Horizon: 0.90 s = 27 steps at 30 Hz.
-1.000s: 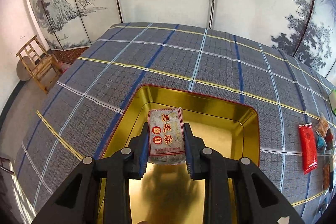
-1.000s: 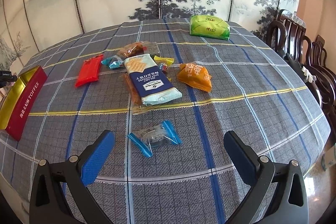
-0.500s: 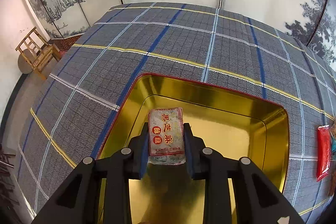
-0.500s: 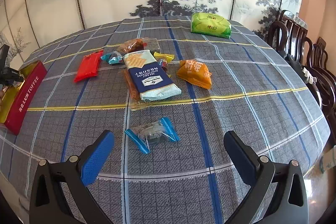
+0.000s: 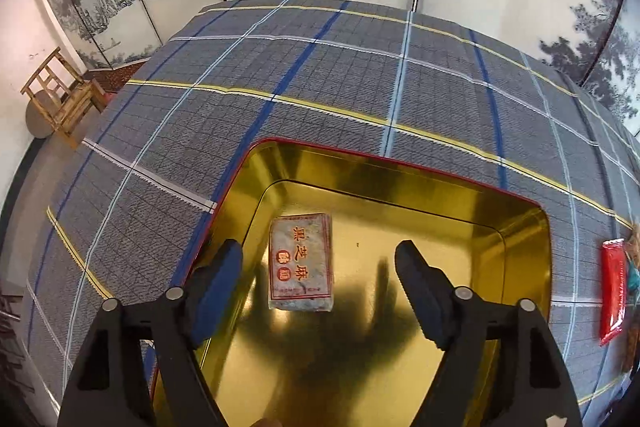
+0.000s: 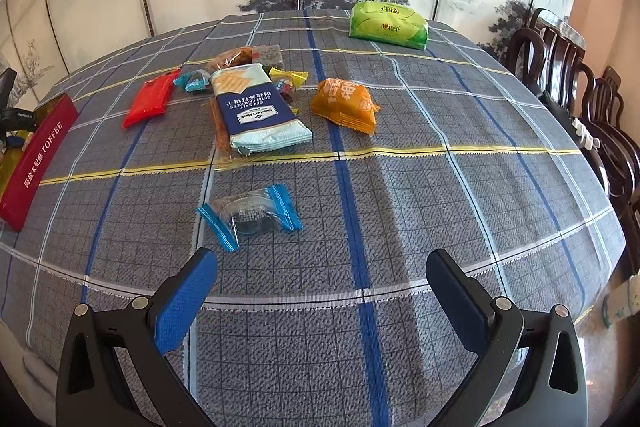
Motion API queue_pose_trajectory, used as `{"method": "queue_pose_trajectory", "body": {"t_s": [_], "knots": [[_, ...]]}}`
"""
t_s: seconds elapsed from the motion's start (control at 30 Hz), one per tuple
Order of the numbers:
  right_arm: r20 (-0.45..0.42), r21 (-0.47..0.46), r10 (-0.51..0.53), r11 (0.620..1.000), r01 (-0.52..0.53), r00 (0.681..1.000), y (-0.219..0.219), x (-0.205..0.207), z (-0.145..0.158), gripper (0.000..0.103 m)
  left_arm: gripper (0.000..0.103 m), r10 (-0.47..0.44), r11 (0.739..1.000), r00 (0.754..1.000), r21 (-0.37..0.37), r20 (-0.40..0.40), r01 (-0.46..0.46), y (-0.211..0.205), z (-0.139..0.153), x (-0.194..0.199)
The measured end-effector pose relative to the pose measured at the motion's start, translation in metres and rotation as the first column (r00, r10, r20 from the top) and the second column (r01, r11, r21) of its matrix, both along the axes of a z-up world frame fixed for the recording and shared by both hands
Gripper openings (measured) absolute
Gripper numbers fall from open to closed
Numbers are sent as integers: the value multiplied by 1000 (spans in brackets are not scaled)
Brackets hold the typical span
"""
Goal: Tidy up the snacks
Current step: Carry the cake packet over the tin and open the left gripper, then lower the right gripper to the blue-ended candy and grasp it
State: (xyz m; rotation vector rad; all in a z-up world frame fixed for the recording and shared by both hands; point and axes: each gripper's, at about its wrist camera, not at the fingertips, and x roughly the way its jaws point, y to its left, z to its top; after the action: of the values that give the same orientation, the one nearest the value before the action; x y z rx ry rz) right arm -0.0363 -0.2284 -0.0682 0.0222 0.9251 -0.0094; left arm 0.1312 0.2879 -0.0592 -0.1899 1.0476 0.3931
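A gold tin with a red rim (image 5: pixel 400 163) sits on the plaid tablecloth; its red side reads TOFFEE in the right wrist view (image 6: pixel 38 155). A sesame snack bar (image 5: pixel 301 262) lies flat inside the tin. My left gripper (image 5: pixel 318 281) is open above the tin, with the bar between its fingers but not touching them. My right gripper (image 6: pixel 320 287) is open and empty over the near table edge. Ahead of it lie a clear blue-ended candy (image 6: pixel 250 213), a blue cracker pack (image 6: pixel 256 107), an orange packet (image 6: pixel 346 105) and a red packet (image 6: pixel 150 101).
A green tissue pack (image 6: pixel 388 21) sits at the table's far side. Small wrapped candies (image 6: pixel 196 81) lie behind the cracker pack. Dark chairs (image 6: pixel 580 99) stand to the right, a wooden chair (image 5: pixel 60 95) to the left. Painted screens stand behind the table.
My left gripper opened and let go of the sesame bar, which now lies on the tin's floor. My right gripper shifted slightly toward the snacks.
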Motion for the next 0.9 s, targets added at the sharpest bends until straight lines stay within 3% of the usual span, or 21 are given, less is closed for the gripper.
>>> {"method": "queue_pose_trajectory", "body": {"t_s": [0.13,0.23,0.3,0.5,0.7,0.9], "knots": [[2,4,50,999,-50,999,11,6,-2,103,83,-34,999,998,33,60,32,-9,22,-17],[-2,11,89,996,-89,996,21,14,-4,103,90,-75,997,986,41,149,70,-15,46,-43],[0,27,103,994,-103,995,25,20,-5,103,96,-100,995,975,44,199,93,-21,60,-66],[1,98,78,992,-78,997,20,34,-7,103,101,-181,983,936,86,302,162,-41,83,-155],[-10,113,73,991,-72,997,21,42,-10,103,102,-175,982,940,120,293,145,-56,58,-222],[-12,73,82,994,-81,997,32,43,-14,103,102,-141,984,948,143,285,103,-64,33,-252]]}}
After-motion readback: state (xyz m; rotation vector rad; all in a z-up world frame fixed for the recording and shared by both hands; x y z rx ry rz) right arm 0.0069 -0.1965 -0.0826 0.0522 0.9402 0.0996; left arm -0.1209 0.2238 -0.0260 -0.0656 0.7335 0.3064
